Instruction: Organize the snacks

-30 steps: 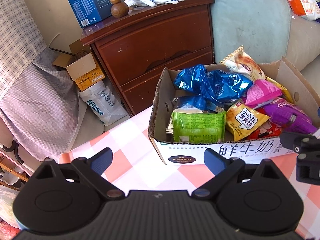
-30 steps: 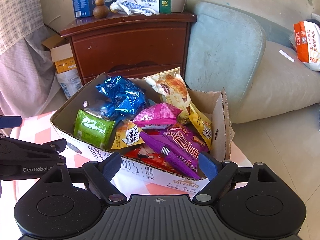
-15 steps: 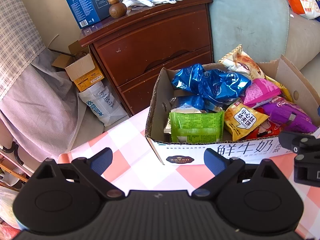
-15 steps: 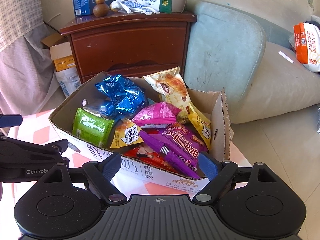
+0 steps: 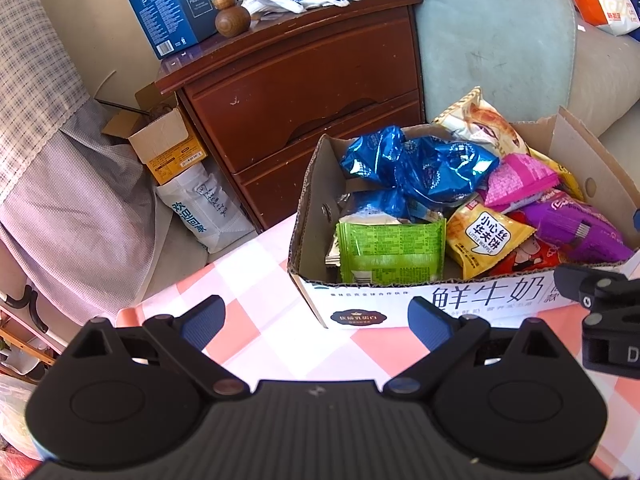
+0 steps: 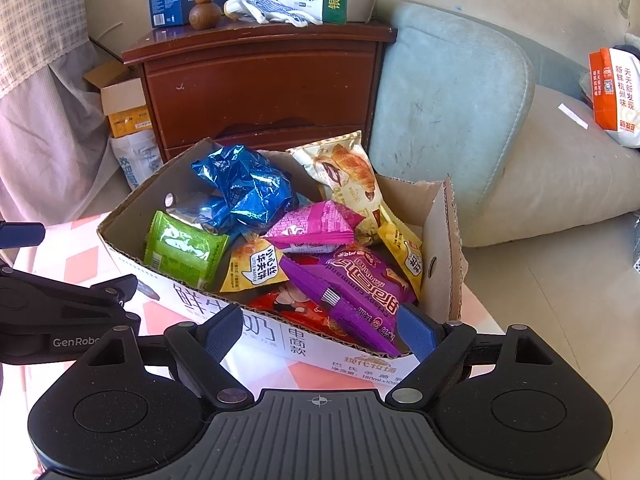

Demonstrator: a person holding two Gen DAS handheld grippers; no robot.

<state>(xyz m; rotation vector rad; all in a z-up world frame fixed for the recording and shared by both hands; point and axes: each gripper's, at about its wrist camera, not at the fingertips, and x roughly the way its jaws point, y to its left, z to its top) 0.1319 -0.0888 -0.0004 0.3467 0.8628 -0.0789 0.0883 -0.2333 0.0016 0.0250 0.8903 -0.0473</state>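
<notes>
Holding our left gripper [image 5: 316,318] low over the checkered tablecloth [image 5: 248,280], we keep its two fingers spread wide with nothing between them. Our right gripper [image 6: 320,334] is spread wide too and holds nothing; it sits just in front of the cardboard box [image 6: 280,332] of snacks, near the box's right corner. The box stands on the table. Inside, near the front, we see a green packet [image 5: 390,250], a yellow waffle packet [image 5: 486,238] and a purple packet [image 6: 356,284] lying on a red one. Farther back lie a pink packet [image 6: 316,224], crumpled blue wrappers [image 5: 424,168] and a croissant bag [image 6: 346,168] leaning up. Behind the box stands a brown wooden cabinet [image 5: 312,80], with a pale sofa cushion [image 6: 448,92] to its right.
</notes>
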